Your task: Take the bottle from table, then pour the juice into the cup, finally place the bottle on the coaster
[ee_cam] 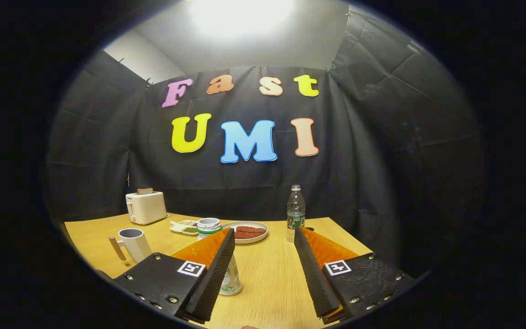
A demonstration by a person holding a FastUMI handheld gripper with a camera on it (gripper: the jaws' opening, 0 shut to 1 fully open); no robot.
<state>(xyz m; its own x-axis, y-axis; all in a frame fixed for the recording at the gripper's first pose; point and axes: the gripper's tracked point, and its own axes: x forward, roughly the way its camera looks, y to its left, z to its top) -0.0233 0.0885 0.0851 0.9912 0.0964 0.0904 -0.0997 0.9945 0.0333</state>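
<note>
Gaping tongs (264, 237) hold nothing; bottle (225, 274) behind left finger; cup (133, 243), toaster (145, 206) beyond.

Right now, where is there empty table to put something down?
The gripper is open, and bare table runs between its fingers up to the plate. It is crowded beyond the left finger: a white bottle, a small tray, the mug and the toaster. A clear bottle stands beyond the right finger.
</note>
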